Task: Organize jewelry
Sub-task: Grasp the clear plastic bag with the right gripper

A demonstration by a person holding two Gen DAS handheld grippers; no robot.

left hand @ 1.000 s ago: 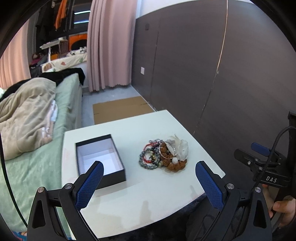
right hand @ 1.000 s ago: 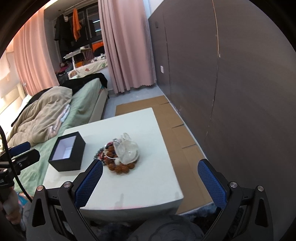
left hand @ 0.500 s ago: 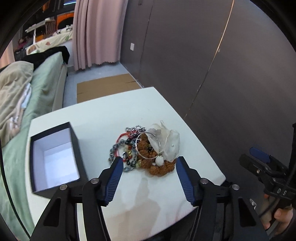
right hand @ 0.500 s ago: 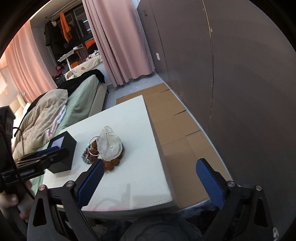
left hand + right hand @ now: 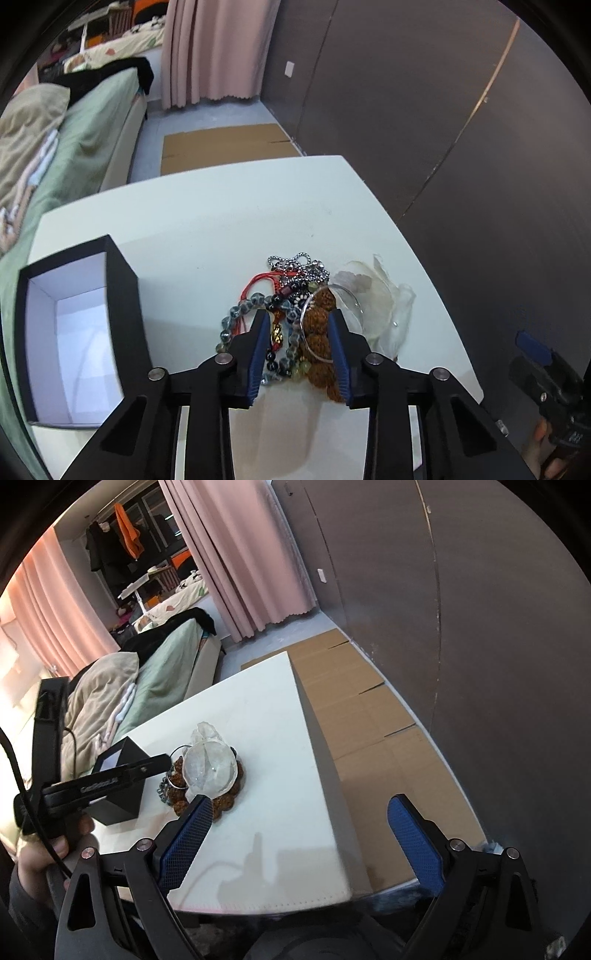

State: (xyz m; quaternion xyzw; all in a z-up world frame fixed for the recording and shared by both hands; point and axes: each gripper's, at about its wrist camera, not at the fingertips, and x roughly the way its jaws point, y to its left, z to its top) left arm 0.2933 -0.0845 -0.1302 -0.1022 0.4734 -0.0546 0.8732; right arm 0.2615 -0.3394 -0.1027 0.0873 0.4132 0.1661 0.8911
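A heap of jewelry point(image 5: 291, 291) lies on the white table point(image 5: 221, 229): a brown seed-bead bracelet point(image 5: 319, 321), blue-grey bead bracelets, a red cord, a silver chain and a thin bangle. A sheer white pouch point(image 5: 384, 306) lies against its right side. My left gripper point(image 5: 298, 321) is low over the heap and its jaws are closing, with the brown and blue-grey beads between the pads and no pad seen pressing. An open black box point(image 5: 122, 291) with a white lining stands to the left. My right gripper point(image 5: 301, 805) hangs open over the table's near right part, holding nothing.
A bed with green sheets and a beige blanket point(image 5: 99, 690) runs along the table's far-left side. Flattened cardboard point(image 5: 354, 709) covers the floor between the table and the dark wall panels point(image 5: 480, 609). Pink curtains point(image 5: 243, 554) hang at the back.
The left gripper has dropped forward onto the jewelry heap and its jaws have narrowed from wide open to straddling the beads. The right gripper has sunk a little and stayed open.
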